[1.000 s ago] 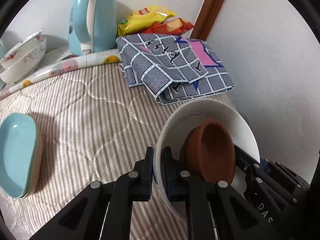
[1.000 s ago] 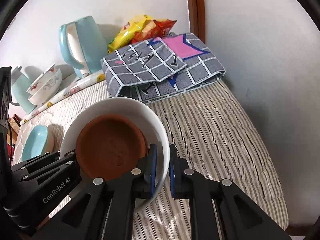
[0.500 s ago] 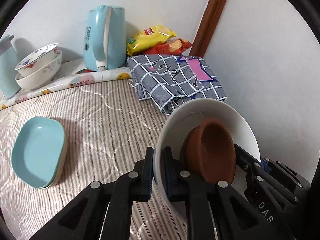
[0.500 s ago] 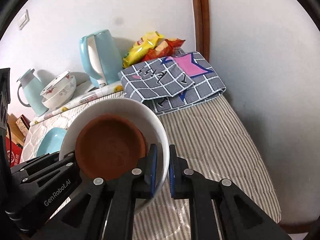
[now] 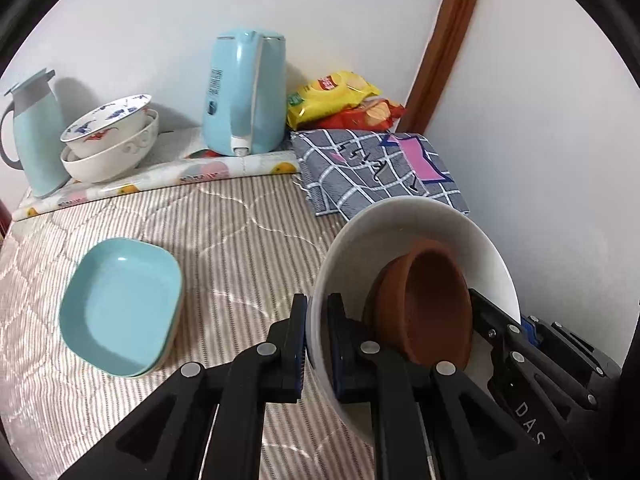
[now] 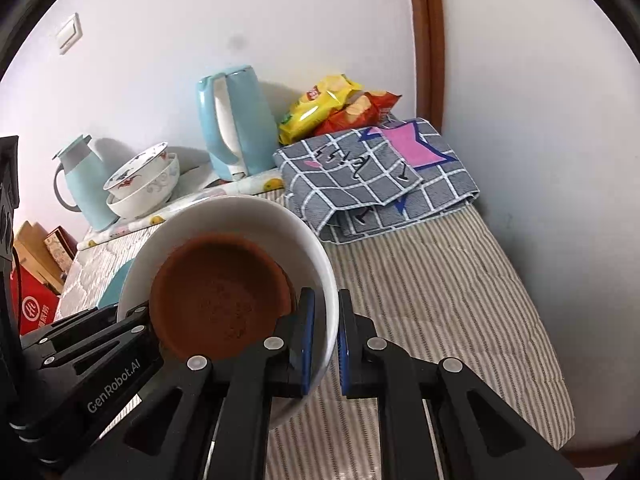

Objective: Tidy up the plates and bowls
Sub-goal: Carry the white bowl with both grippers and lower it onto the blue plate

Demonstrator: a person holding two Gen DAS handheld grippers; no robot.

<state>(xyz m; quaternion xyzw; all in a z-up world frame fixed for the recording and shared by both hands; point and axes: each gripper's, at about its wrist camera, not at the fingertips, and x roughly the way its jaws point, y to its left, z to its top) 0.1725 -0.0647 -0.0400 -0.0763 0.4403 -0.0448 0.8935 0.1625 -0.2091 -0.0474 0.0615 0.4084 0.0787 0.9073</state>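
Note:
Both grippers hold one white bowl by its rim, above the striped bed cover. A brown bowl lies inside it. My left gripper is shut on the bowl's left rim. My right gripper is shut on the right rim of the white bowl, with the brown bowl in it. A stack of light blue dishes rests on the cover to the left. Two patterned white bowls sit stacked at the back left.
A light blue kettle and a light blue jug stand at the back wall. Snack bags and a folded grey checked cloth lie at the back right. The wall is close on the right.
Both grippers have lifted the white bowl with the brown bowl and drawn back. More of the back wall, the jug and the stacked patterned bowls has come into view.

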